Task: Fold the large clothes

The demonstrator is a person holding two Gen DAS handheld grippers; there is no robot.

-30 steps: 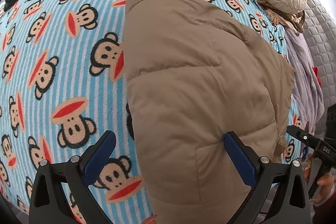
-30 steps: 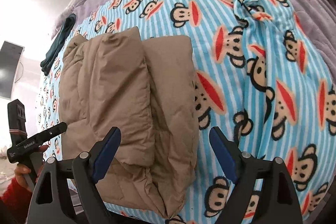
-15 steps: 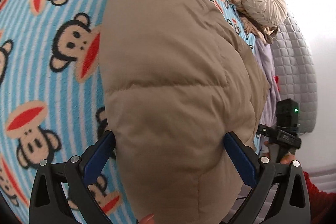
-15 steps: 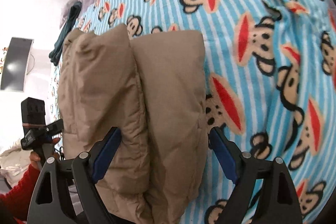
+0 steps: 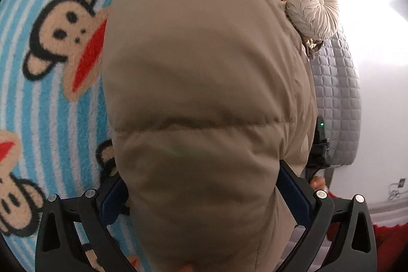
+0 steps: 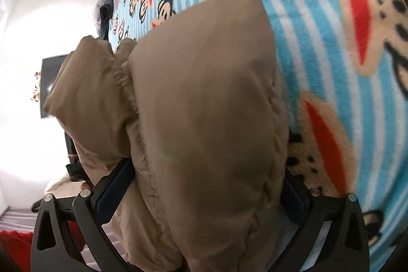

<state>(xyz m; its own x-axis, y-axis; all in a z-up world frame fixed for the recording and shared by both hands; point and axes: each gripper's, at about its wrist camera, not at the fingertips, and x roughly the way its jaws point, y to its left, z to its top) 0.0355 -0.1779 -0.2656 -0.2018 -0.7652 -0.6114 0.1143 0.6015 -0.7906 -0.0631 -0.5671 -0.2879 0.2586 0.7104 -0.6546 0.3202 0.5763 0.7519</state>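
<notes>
A folded tan puffer jacket (image 5: 204, 93) lies on a blue striped monkey-print blanket (image 5: 51, 93) on a bed. My left gripper (image 5: 201, 193) stands wide open with the jacket's near edge filling the space between its blue pads. In the right wrist view the jacket (image 6: 204, 119) likewise bulges between the open fingers of my right gripper (image 6: 201, 182), over the blanket (image 6: 331, 55). Both sets of fingertips are partly hidden by the padding. Neither jaw has closed on the fabric.
A round cream pleated cushion (image 5: 313, 7) and a grey quilted cover (image 5: 336, 93) lie at the far right of the bed. A dark garment (image 6: 105, 14) lies at the blanket's far edge. A dark screen (image 6: 51, 83) hangs on the white wall.
Both grippers have moved forward and down onto the jacket's near edge. The jacket now fills each view and sits between the open fingers, where before it lay ahead of them.
</notes>
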